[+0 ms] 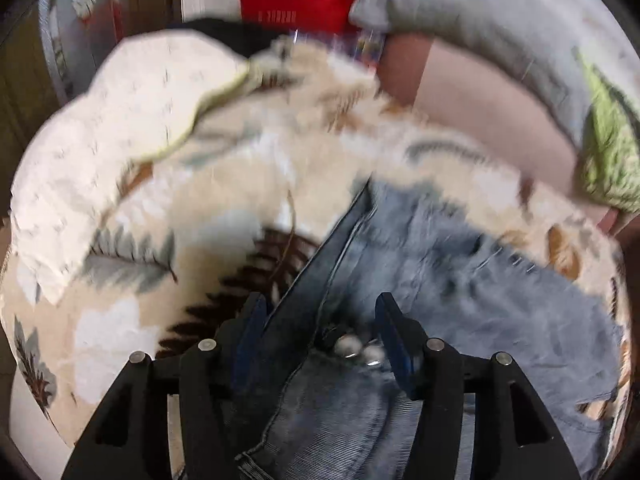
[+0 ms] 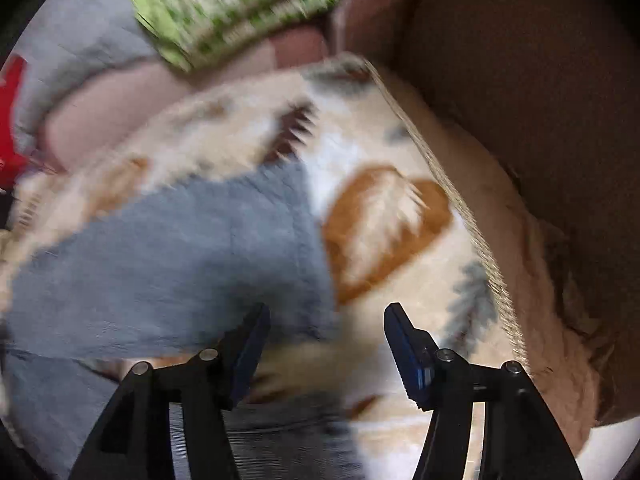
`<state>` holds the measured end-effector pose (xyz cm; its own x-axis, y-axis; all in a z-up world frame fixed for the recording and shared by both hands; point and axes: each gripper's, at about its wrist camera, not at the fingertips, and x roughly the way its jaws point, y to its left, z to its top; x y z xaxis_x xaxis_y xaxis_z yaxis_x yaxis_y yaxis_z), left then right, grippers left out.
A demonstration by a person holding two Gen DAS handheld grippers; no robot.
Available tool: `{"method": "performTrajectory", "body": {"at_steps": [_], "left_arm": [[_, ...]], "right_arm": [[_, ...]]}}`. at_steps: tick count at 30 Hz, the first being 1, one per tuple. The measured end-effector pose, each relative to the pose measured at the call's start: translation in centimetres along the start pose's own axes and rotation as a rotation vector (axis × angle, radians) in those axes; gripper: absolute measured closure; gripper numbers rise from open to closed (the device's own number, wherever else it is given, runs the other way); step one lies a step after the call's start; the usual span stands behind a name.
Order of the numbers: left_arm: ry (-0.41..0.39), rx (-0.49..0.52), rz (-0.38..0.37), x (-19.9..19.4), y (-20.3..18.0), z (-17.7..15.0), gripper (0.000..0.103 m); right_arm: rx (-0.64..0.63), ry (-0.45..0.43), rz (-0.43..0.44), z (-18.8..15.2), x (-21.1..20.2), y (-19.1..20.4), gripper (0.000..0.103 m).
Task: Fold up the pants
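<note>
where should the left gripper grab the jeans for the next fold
Probably the thick waistband by the metal buttons, which lies between the open jaws of the left gripper. Come straight down from above: the jeans lie flat on the blanket, and the dark seam gives a firm ridge to pinch. Blur hides finer folds.

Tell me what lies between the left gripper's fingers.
In the left wrist view, the jeans, at their metal buttons, lie between the open left gripper fingers.
</note>
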<state>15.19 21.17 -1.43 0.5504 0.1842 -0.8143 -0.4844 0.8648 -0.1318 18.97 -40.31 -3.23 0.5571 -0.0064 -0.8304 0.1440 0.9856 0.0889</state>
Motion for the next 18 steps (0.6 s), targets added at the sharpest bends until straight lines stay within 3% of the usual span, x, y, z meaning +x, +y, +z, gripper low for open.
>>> {"method": "performTrajectory", "body": {"at_steps": [2,4,6,7,11,14,18], "left_arm": [[-0.019,0.036,-0.035,-0.4,-1.2,-0.4,0.042],[0.033,0.088,-0.042,1.4,-2.4,-1.3,0.042],[0.226,0.083,-0.005,6.0,-2.2,-2.7,0.041],[0.229,0.050,-0.024,6.6,-1.5,-3.0,0.038],[0.139,0.068,-0.032,4.3,-1.7,-0.8,0.038],[0.070,0.059,-0.084,3.8,-2.4,2.6,0.038],[0.132,0.041,-0.144,7.4,-3.5,5.8,0.038]], "right_arm": [[0.034,-0.022,0.099,0.1,-0.2,0.4,0.025],[0.073,0.023,0.174,-0.4,1.5,0.7,0.020],[0.121,0.182,0.170,-1.5,5.5,0.0,0.020],[0.142,0.241,0.149,-2.1,7.1,-0.4,0.022],[0.090,0.152,0.171,-0.2,3.7,0.1,0.022],[0.100,0.085,0.137,3.3,3.0,-0.4,0.022],[0.131,0.083,0.131,7.7,5.2,0.1,0.022]]}}
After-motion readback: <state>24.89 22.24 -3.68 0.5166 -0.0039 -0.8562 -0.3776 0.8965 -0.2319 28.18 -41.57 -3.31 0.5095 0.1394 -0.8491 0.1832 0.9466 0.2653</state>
